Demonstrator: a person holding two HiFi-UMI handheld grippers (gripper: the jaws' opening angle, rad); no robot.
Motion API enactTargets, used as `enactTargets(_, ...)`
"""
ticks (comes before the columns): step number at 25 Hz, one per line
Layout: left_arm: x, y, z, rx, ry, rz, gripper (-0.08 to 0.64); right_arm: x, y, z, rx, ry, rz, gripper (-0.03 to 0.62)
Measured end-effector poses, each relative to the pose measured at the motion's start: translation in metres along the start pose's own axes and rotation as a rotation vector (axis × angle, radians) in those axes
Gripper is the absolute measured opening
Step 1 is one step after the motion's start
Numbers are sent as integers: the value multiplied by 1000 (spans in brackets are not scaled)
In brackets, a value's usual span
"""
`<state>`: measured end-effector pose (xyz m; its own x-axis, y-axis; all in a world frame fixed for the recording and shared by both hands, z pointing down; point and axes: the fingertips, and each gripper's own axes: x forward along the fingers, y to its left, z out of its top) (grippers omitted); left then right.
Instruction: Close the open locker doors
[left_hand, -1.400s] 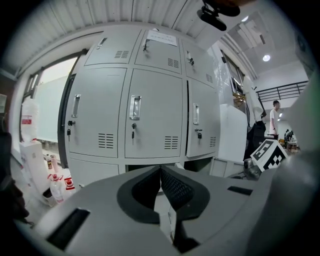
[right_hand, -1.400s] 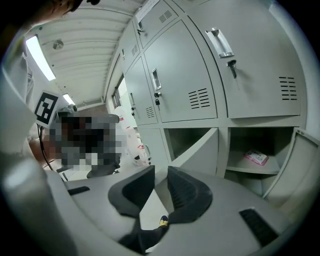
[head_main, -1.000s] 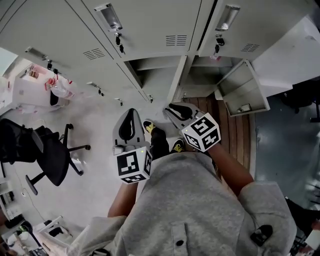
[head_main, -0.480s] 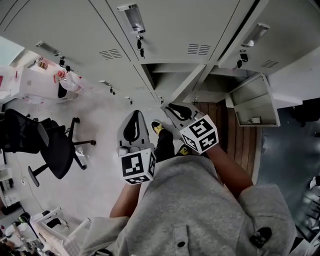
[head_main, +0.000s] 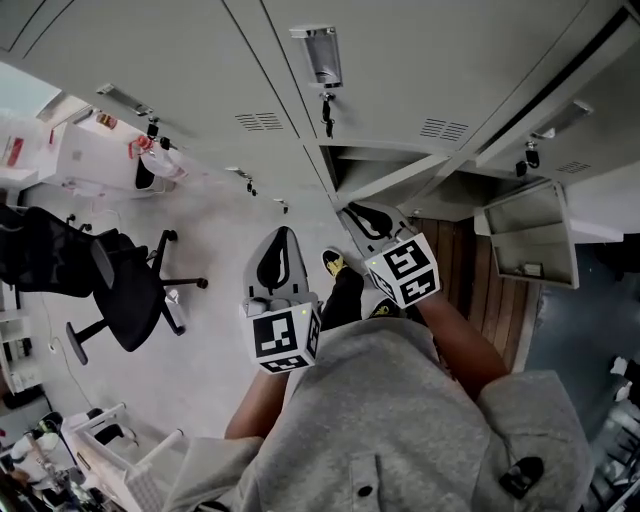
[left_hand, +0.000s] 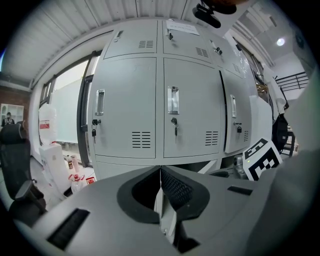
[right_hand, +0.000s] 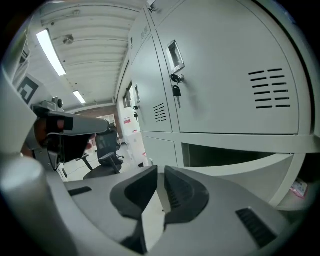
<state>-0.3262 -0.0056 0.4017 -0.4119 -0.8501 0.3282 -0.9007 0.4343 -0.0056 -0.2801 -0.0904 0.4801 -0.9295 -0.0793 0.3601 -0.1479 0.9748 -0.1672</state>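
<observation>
Grey metal lockers (head_main: 420, 60) stand ahead. Two lower locker doors hang open: one (head_main: 405, 180) just beyond the right gripper (head_main: 366, 214), another (head_main: 530, 238) further right. Jaws of the left gripper (head_main: 277, 246) meet, empty. Right jaws stand narrowly apart, have just been closing, nothing between.

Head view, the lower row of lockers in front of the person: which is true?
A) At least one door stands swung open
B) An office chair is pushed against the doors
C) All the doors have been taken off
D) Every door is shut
A: at the right, the open locker door stands swung out from the locker front, with its inner face showing.
</observation>
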Motion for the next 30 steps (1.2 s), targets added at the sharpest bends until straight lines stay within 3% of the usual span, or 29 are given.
enactTargets(11,40,30,2,2,34,-2,12,48,-40,9,39,8,-78,61)
enactTargets(30,74,27,7,34,60,-34,12,66,-89,17,65,0,-211,49)
